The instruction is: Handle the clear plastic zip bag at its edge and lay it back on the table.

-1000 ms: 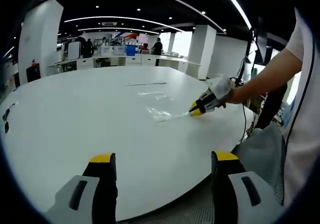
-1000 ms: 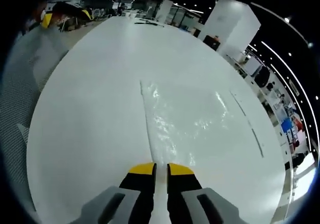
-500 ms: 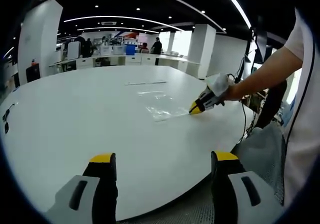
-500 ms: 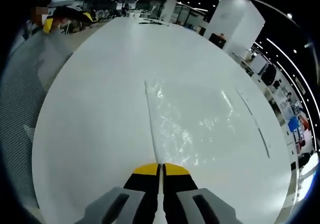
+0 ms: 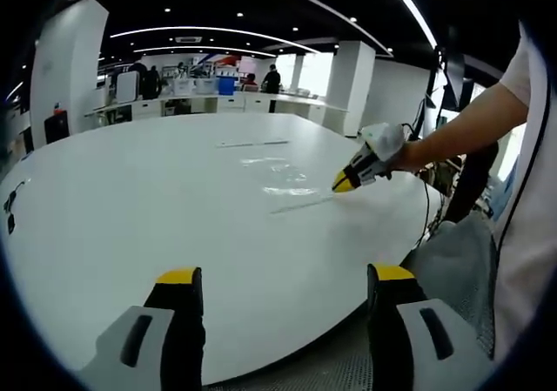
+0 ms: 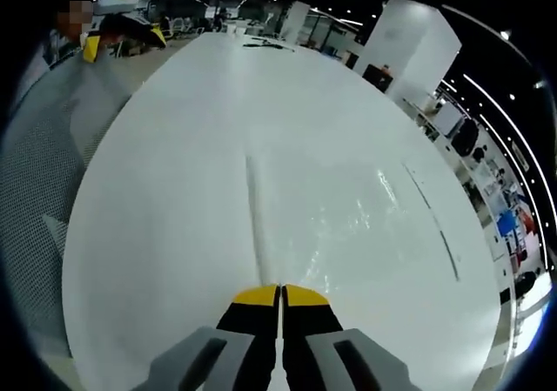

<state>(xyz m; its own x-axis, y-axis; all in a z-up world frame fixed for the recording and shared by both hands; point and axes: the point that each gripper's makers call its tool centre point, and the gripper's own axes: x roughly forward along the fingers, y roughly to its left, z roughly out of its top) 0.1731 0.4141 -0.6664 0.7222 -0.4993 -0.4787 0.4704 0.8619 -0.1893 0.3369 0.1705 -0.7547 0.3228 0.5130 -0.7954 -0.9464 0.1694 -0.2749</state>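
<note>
Well, the clear zip bag (image 6: 335, 221) lies flat on the white table (image 6: 174, 165), its glossy film spreading away from the near edge toward the table's middle, with one straight sealed edge (image 6: 252, 208) running from the yellow tips outward. In the right gripper view the right gripper (image 6: 280, 295) has its two yellow-tipped jaws pressed together with just a hairline between them, right at the near end of that sealed edge; they look clamped on the bag's edge, though the film is so clear that the exact bite is hard to make out.

From the left gripper view the same bag (image 5: 283, 182) shows as a faint sheen on the tabletop (image 5: 113, 225) toward the right-hand rim, and the right gripper (image 5: 344, 183) sits tilted down at the bag's near corner, tips at the surface, held by a person's hand (image 5: 409, 156) with a bare forearm and a white sleeve (image 5: 522, 69).

The left gripper (image 5: 287, 278) hangs off the near edge of the table, its jaws spread wide apart with nothing between them, touching nothing.

Beyond the bag a thin long strip (image 5: 252, 144) lies on the table, well apart from it. A grey mesh chair (image 5: 461, 269) stands just beside the table's rim. No writing or labels can be read anywhere.
</note>
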